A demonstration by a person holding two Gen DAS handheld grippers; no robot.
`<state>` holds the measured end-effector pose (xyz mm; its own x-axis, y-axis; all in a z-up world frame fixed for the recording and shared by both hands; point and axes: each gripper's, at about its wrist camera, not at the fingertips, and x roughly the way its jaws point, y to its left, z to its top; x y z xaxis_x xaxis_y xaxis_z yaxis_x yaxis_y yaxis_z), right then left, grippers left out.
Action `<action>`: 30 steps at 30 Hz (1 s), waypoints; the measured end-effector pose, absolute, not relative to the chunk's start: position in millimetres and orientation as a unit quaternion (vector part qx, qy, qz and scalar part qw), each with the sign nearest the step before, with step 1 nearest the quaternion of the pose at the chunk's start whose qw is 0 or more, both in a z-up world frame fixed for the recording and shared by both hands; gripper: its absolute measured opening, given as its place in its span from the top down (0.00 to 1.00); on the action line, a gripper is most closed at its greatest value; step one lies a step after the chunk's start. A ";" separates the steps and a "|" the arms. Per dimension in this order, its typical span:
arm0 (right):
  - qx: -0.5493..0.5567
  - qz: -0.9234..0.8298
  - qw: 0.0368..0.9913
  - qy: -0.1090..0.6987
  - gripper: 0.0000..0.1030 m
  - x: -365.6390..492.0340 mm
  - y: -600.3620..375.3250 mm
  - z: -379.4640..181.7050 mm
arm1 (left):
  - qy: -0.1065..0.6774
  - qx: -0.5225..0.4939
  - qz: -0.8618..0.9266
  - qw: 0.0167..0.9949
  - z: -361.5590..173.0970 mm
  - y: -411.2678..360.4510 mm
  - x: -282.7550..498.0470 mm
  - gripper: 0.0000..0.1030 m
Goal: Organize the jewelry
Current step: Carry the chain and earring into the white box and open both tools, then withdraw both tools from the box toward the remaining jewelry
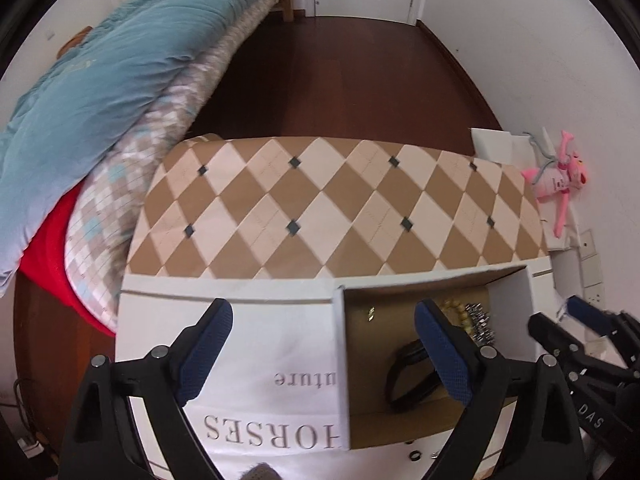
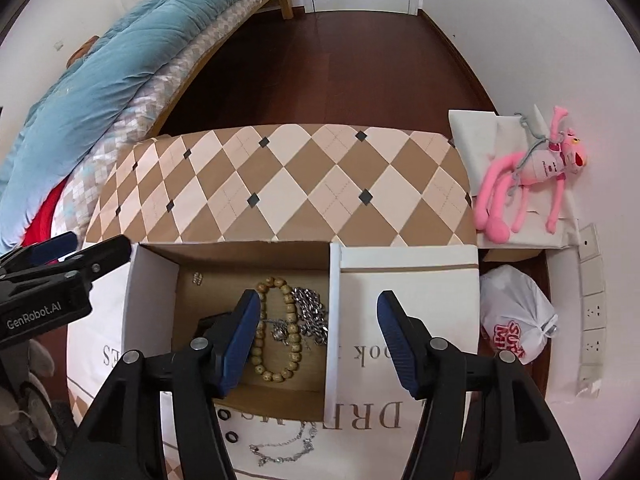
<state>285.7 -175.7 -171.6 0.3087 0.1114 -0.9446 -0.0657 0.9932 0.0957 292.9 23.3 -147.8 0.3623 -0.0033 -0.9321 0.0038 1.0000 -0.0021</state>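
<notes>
1. Judging by its look, the thin silver necklace (image 2: 282,446) lying loose in front of the cardboard box (image 2: 154,280) will be light, limp and slippery; a pinch across a bunched stretch of chain should hold better than one on a single strand.
2. Beside it, also in front of the box, sit two small black rings (image 2: 228,426), which are stiff, tiny and probably easy to flick away.
3. Inside the box rest a wooden bead bracelet (image 2: 278,332), a heavier silver link chain (image 2: 312,314) touching it, and a dark bangle (image 1: 410,376) nearer the box's front.
4. The beads look matte and rigid on a flexible cord, tan with dark specks; the link chain is shiny and would slump when lifted.
5. The right gripper (image 2: 316,344) hovers over the box with fingers spread wide, holding nothing.
6. The left gripper (image 1: 324,354) likewise stands spread and empty, one finger over the box interior.
</notes>
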 end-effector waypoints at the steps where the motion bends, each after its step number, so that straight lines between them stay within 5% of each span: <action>1: 0.012 0.048 0.809 0.586 0.20 283.6 -174.6 -172.0 | 0.562 0.005 0.003 0.827 -148.9 23.8 289.8 0.09; 3: -0.008 0.039 0.810 0.586 0.00 277.1 -170.9 -174.9 | 0.558 0.006 0.008 0.830 -152.6 25.0 279.7 0.08; 6: -0.030 0.031 0.808 0.587 0.00 268.6 -164.8 -181.0 | 0.560 0.007 0.015 0.828 -158.6 24.7 269.5 0.00; 30: -0.015 -0.009 0.846 0.533 0.00 203.3 -177.0 -145.2 | 0.505 0.000 0.037 0.862 -121.7 15.1 187.9 0.00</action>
